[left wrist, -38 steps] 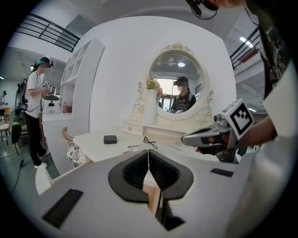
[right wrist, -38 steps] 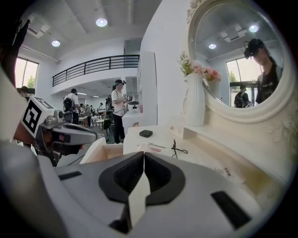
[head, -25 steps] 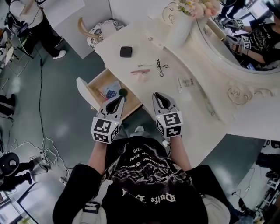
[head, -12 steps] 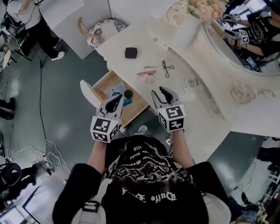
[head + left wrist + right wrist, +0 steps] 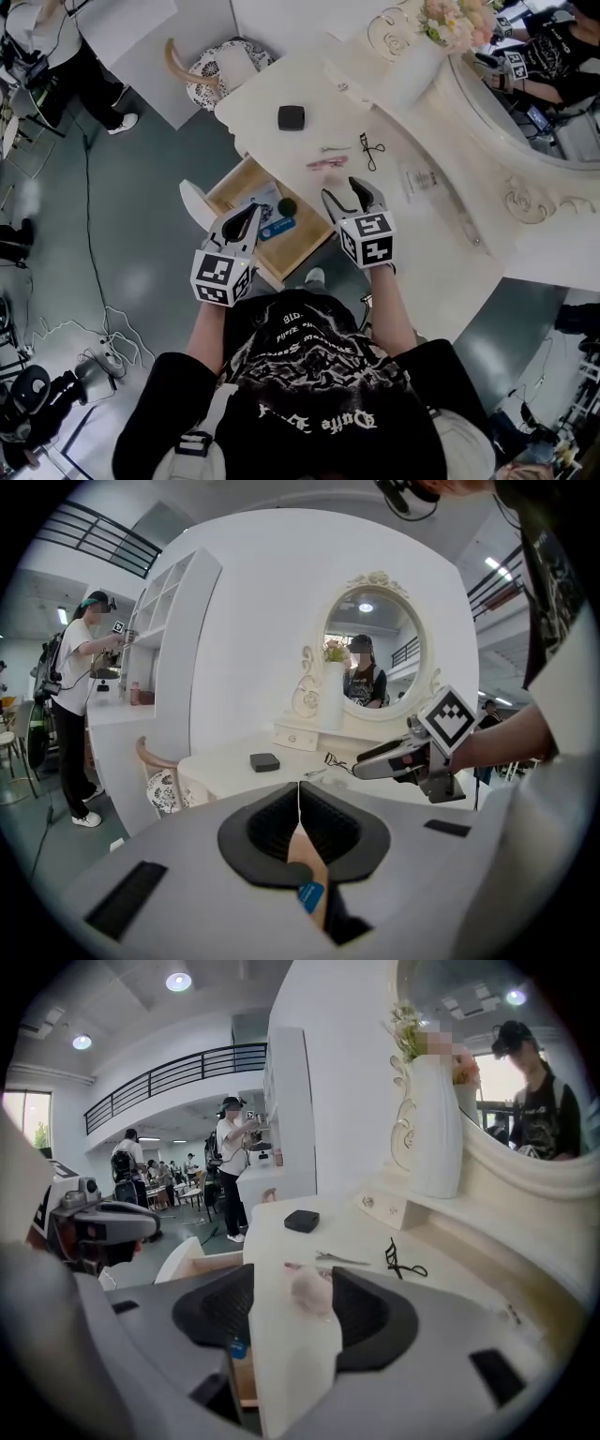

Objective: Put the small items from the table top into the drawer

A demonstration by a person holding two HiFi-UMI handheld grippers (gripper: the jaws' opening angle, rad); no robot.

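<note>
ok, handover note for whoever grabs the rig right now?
Left gripper: shut, empty, above the open drawer.
Right gripper: jaws have just been opening, nothing between them, near the table's front edge.
Done: blue item and dark round item lie in the drawer.
Left on the table: black case, pink item, hair clip, eyelash curler.

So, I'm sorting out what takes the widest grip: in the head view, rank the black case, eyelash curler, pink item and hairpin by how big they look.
1. black case, the bulkiest.
2. eyelash curler and pink item: similar length, too close to rank.
3. hairpin, thinnest and shortest.
</note>
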